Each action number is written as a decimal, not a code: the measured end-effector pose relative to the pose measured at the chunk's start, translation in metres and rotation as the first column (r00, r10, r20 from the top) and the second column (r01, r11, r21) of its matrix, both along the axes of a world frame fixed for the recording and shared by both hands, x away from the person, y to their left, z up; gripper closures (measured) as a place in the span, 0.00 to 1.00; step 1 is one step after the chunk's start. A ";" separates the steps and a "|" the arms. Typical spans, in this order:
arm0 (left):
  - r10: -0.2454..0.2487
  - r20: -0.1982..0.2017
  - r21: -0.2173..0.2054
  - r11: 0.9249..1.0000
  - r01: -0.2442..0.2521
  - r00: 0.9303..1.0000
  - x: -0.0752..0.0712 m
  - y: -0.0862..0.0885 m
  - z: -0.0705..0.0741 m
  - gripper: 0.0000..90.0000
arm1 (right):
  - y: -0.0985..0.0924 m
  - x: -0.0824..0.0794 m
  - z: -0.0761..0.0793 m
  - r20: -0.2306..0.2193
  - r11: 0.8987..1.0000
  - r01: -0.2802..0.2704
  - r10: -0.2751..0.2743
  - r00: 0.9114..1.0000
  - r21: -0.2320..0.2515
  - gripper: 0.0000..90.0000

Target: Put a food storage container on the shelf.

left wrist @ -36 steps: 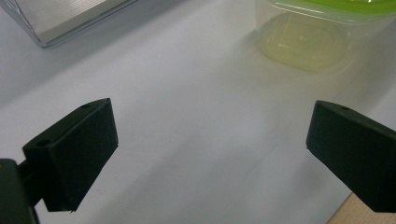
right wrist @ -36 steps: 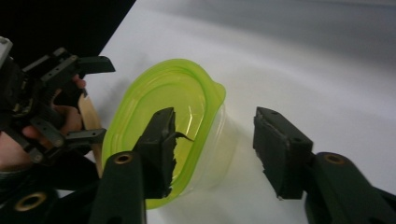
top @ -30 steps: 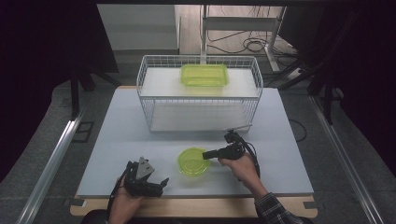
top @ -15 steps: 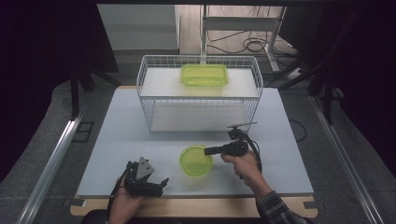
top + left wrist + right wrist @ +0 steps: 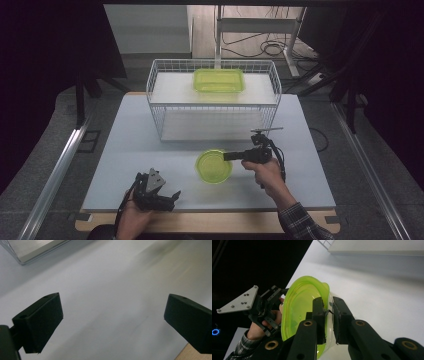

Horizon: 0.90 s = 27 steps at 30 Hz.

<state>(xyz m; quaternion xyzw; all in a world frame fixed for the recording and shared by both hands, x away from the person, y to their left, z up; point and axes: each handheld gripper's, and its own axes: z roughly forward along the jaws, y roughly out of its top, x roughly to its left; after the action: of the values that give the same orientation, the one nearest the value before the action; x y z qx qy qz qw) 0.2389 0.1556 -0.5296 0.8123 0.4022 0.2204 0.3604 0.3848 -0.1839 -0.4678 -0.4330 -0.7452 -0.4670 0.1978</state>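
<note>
A round lime-green bowl point(image 5: 213, 166) is at the front middle of the white table point(image 5: 125, 145). My right gripper point(image 5: 228, 156) comes at it from the right and is shut on its rim. In the right gripper view the two jaws of this gripper point(image 5: 327, 301) pinch the bowl's wall point(image 5: 299, 302), one inside and one outside. My left gripper point(image 5: 171, 196) rests near the table's front edge, left of the bowl, and is open. In its own view nothing but bare table lies between the jaws of the left gripper point(image 5: 112, 317).
A white wire rack point(image 5: 150, 87) stands at the back of the table. A rectangular green container point(image 5: 218, 80) sits on its upper shelf. Its corner point(image 5: 32, 250) shows beyond the left gripper. The wooden table edge point(image 5: 210, 222) runs along the front.
My right gripper has moved slightly to the right and away from the person, taking the bowl with it. The left gripper has stayed where it was.
</note>
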 end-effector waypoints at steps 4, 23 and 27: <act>0.000 -0.001 0.000 1.000 0.000 1.000 0.000 0.000 0.000 0.02 | -0.003 0.001 0.005 0.008 1.000 0.014 -0.015 1.000 0.009 0.90; -0.006 -0.006 -0.005 1.000 0.006 1.000 0.000 0.000 -0.001 0.02 | -0.013 0.006 0.043 0.051 0.998 0.055 -0.057 0.997 0.041 0.90; -0.009 -0.011 -0.003 1.000 0.009 1.000 0.001 0.000 -0.001 0.02 | -0.016 0.008 0.052 0.061 0.997 0.063 -0.066 0.996 0.050 0.90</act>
<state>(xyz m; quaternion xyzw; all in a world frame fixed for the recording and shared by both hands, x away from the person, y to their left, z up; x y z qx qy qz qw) 0.2398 0.1555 -0.5309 0.8147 0.4009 0.2139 0.3603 0.3931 -0.1995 -0.4163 -0.4370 -0.7252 -0.5044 0.1694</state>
